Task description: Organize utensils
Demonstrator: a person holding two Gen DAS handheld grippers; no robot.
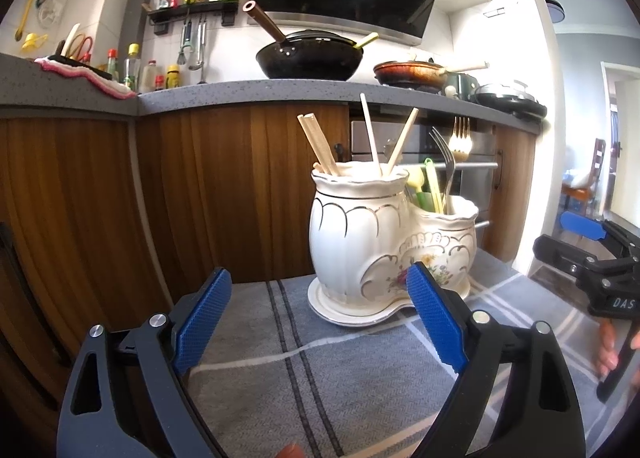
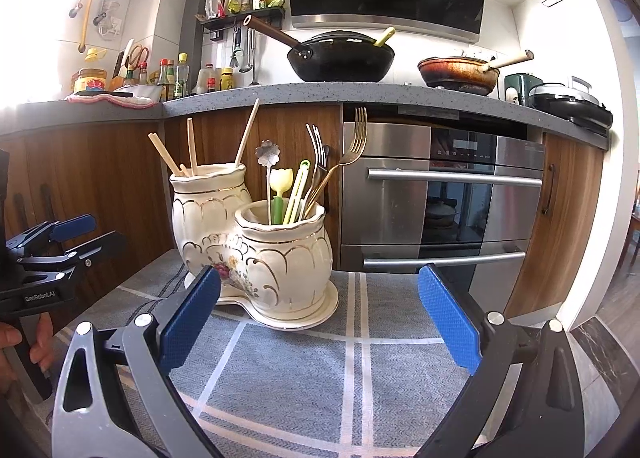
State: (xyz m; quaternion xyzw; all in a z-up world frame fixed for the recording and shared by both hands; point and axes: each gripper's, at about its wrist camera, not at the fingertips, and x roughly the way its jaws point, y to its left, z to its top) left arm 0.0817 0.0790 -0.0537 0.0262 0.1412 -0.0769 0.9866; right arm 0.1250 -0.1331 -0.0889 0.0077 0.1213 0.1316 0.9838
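Straight ahead of your tongs stood a double holder [image 2: 256, 242]: two cream ceramic jars joined side by side on one matching saucer, glossy, ribbed with scalloped gold lines and painted with a spray of flowers. The taller jar [image 1: 356, 234] held only pale wooden chopsticks [image 1: 318, 145], straight and square-ended, fanned out above its wavy rim. The lower jar [image 2: 286, 254] held the mixed pieces: a steel fork [image 2: 318, 153], a gold-coloured fork [image 2: 356, 137] leaning away from it, a thin spoon topped with a metal flower [image 2: 267, 155], a yellow tulip-shaped plastic piece on a green stem [image 2: 279, 185], and pale green plastic sticks [image 2: 298, 193].

Your left tongs [image 1: 320, 306] were released, the ridged blue pads standing wide with nothing between them; the holder stood just beyond their tips, toward the right pad. Your right tongs [image 2: 320, 298] were likewise spread and empty, with the holder just past the left pad. Each pair showed at the edge of the other's view, a hand wrapped round its black handle.

Under both pairs lay a grey-blue woven cloth [image 2: 360, 358], herringbone in texture, crossed by white and dark stripes; the saucer rested on it. Beyond the holder ran wood-grain cupboard doors, a brushed steel oven front [image 2: 440, 193], and a speckled grey counter carrying a black wok [image 2: 340, 57] and a rusty-brown pan [image 2: 458, 71].
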